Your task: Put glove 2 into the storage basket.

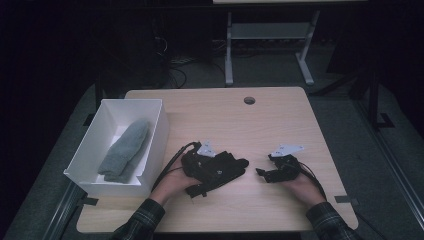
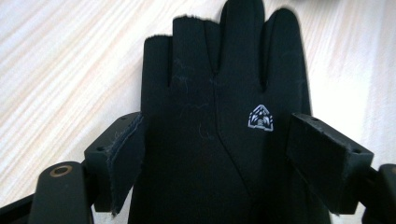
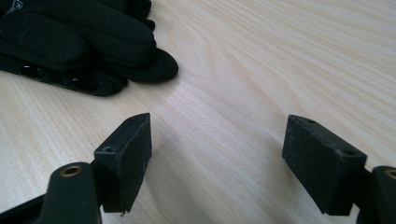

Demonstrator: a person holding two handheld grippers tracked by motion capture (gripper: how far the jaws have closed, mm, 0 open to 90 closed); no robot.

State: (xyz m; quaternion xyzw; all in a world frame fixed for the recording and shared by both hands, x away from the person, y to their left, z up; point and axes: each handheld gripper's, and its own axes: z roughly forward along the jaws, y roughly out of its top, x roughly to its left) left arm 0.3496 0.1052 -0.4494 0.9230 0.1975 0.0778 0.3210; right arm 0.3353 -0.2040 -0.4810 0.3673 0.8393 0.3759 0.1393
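A black glove (image 1: 238, 164) lies flat on the wooden table (image 1: 260, 125), its fingers pointing right in the high view. My left gripper (image 1: 216, 172) is over the glove's cuff end. In the left gripper view the glove (image 2: 210, 140), with a small white logo, lies between the wide-apart jaws of the left gripper (image 2: 217, 126), and its pads do not squeeze it. My right gripper (image 1: 262, 173) rests just right of the glove's fingertips. The right gripper (image 3: 219, 126) is open over bare wood, with the glove (image 3: 84, 42) beyond it at the upper left.
A white open box (image 1: 156, 142) stands at the table's left edge with a grey knitted mitten (image 1: 125, 150) inside. A round cable hole (image 1: 249, 100) sits near the far edge. Cables trail from both grippers toward the near edge.
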